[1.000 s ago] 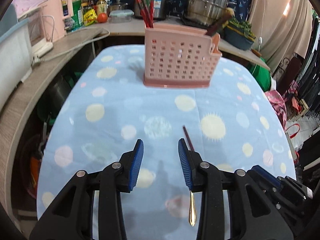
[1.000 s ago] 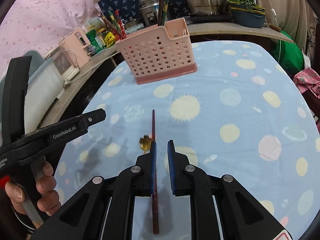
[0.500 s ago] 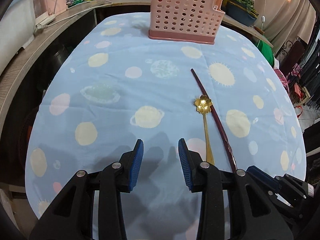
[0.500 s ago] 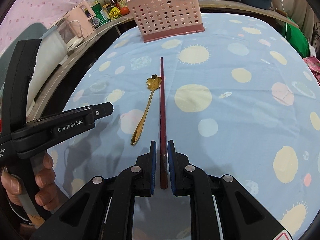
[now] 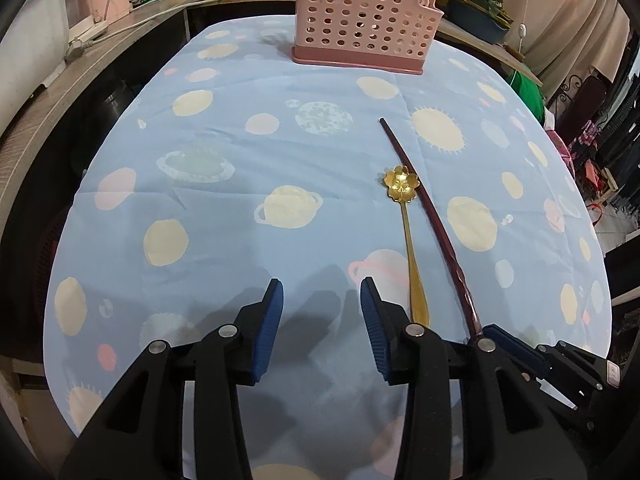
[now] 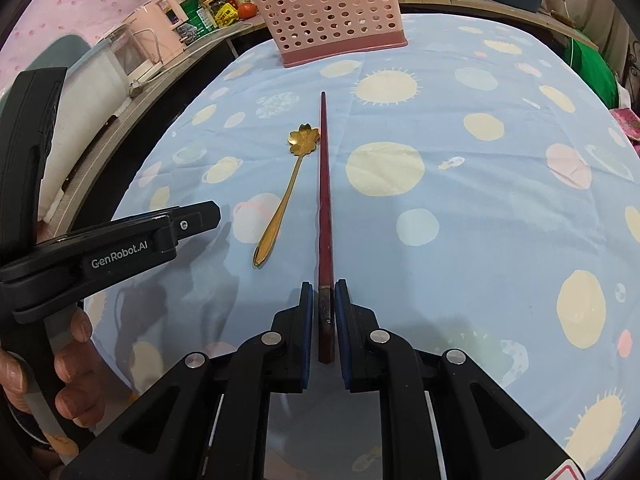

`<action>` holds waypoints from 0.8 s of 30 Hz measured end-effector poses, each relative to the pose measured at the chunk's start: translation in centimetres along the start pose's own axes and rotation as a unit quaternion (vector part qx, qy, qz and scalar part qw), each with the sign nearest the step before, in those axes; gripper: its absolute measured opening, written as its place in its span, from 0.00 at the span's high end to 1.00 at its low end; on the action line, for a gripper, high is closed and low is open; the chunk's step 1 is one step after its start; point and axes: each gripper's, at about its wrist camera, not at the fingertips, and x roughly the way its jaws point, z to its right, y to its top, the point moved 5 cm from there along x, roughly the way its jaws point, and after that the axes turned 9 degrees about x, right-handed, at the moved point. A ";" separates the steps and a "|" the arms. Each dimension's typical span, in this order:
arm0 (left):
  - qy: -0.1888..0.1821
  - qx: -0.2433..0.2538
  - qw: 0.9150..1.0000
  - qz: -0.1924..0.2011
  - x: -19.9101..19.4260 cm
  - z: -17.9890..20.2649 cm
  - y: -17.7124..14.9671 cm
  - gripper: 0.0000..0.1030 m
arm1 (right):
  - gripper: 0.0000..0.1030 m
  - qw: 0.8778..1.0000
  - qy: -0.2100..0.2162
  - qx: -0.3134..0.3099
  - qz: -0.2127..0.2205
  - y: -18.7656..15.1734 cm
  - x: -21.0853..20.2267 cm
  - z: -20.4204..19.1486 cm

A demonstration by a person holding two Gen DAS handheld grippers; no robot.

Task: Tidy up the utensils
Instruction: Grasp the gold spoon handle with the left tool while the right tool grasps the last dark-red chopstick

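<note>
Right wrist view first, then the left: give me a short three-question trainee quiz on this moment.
1. True or false: the right tongs are shut on the dark red chopstick.
2. Which utensil lies free beside it? A) gold flower spoon B) fork C) knife
3. Fill in: the left tongs are ____ and hold nothing.

Key: 1 true; 2 A; 3 open. The pink basket stands at the far end of the tablecloth.

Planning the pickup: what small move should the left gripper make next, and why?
Probably slide the left gripper toward the gold spoon until its handle lies between the jaws. The jaws, which have just been opening, hold nothing, and the right gripper already grips the chopstick.
</note>
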 end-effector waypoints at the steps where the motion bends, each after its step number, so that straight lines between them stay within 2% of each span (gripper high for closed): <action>1: -0.002 0.001 1.000 0.000 0.0 0.1 -0.1 0.61 | 0.87 1.000 -0.001 -0.001 0.000 0.0 0.0 0.0; 4: -0.008 0.006 1.000 -0.003 0.0 0.6 -0.3 0.61 | 0.92 1.000 -0.007 -0.002 0.002 0.0 0.0 0.1; 11: -0.028 0.024 0.999 -0.011 0.2 2.5 -0.8 0.60 | 0.93 0.999 -0.020 0.021 0.015 0.4 -0.3 1.4; 13: -0.032 0.029 0.999 -0.014 0.3 2.9 -0.9 0.56 | 0.93 0.999 -0.019 0.029 0.015 0.6 -0.4 1.9; 16: -0.042 0.033 0.998 -0.018 0.5 3.5 -0.9 0.55 | 0.93 0.999 -0.016 0.038 0.016 0.7 -0.5 2.3; 24: -0.041 0.043 0.998 -0.017 1.1 4.3 -0.6 0.56 | 0.93 0.999 -0.015 0.039 0.016 0.7 -0.4 2.2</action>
